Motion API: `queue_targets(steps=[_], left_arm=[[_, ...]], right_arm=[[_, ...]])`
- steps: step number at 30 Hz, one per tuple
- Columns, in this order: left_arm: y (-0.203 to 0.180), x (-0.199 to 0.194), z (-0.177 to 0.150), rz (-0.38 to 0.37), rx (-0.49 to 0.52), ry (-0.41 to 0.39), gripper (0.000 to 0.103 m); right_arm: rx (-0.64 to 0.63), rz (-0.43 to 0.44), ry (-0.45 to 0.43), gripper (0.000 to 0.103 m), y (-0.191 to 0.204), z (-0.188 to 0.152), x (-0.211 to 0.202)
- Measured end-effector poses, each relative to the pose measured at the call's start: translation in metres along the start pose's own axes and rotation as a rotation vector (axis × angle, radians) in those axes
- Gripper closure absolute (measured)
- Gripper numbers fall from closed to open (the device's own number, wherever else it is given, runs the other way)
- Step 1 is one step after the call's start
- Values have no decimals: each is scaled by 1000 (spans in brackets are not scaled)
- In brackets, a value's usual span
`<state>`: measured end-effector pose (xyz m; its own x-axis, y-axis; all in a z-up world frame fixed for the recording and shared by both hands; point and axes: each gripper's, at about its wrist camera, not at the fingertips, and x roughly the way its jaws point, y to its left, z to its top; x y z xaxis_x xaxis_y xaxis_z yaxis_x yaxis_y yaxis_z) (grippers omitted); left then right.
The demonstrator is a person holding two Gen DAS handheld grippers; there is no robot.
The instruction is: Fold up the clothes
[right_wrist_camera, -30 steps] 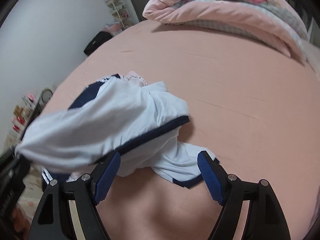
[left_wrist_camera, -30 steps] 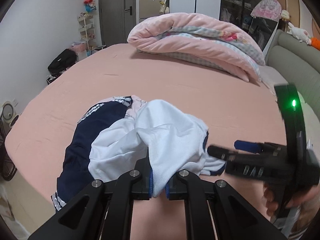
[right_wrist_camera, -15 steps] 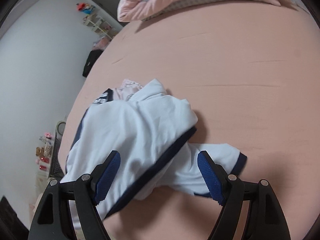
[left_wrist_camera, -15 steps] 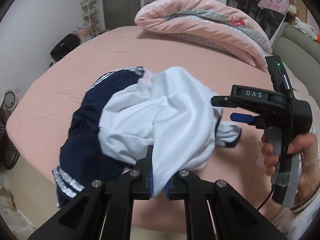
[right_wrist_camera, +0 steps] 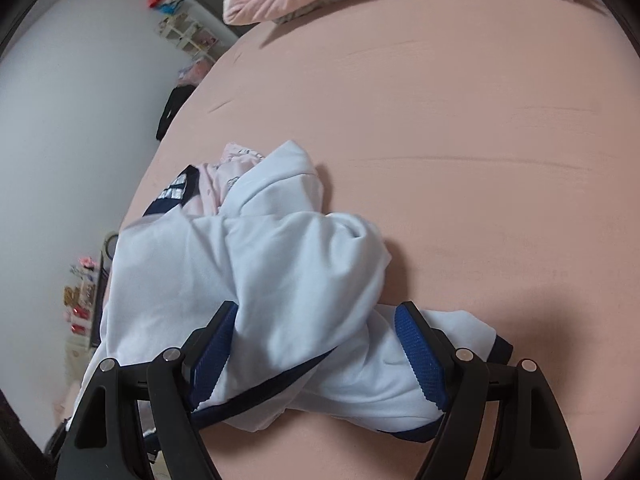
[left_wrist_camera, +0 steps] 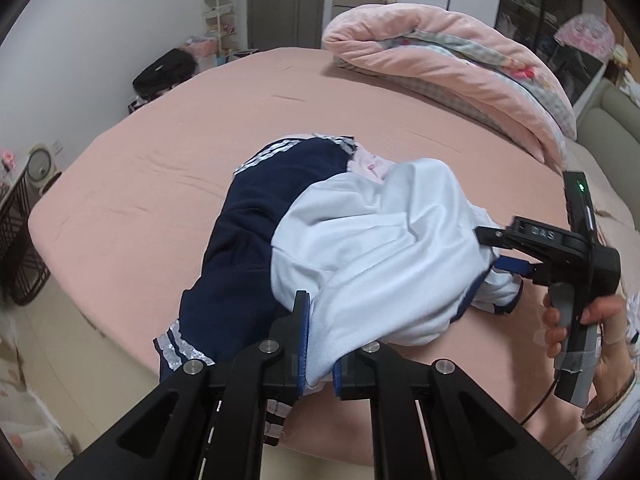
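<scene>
Your left tongs (left_wrist_camera: 318, 360) are pinched tight on a fold of the white shirt (left_wrist_camera: 376, 256); your right tongs (right_wrist_camera: 316, 354) are spread wide, blue pads (right_wrist_camera: 420, 356) straddling the same shirt near its navy-trimmed hem; the shirt lies bunched over navy trousers (left_wrist_camera: 244, 248) and a pink garment (right_wrist_camera: 224, 172) at the near edge of the pink bed (left_wrist_camera: 160, 168); your hand (left_wrist_camera: 592, 328) grips the right handle.

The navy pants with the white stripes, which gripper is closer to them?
Left. The left gripper, shut on the white shirt, sits right beside the navy pants. The right gripper is across the shirt from them, open around its bunched cloth.
</scene>
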<state>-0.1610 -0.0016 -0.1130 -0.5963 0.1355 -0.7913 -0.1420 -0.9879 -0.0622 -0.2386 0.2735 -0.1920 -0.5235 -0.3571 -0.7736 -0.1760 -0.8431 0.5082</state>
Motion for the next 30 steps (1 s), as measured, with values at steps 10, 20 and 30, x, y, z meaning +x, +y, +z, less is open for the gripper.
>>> queue_targets(steps=[10, 20, 30], left_arm=[[-5, 9, 0, -18, -11, 46, 92], [-9, -7, 2, -73, -19, 34, 32], [-31, -24, 8, -194, 30, 26, 30]], right_arm=[[-12, 25, 2, 67, -4, -5, 1], [-37, 30, -58, 94, -8, -6, -20], [14, 8, -184, 95, -28, 8, -56]])
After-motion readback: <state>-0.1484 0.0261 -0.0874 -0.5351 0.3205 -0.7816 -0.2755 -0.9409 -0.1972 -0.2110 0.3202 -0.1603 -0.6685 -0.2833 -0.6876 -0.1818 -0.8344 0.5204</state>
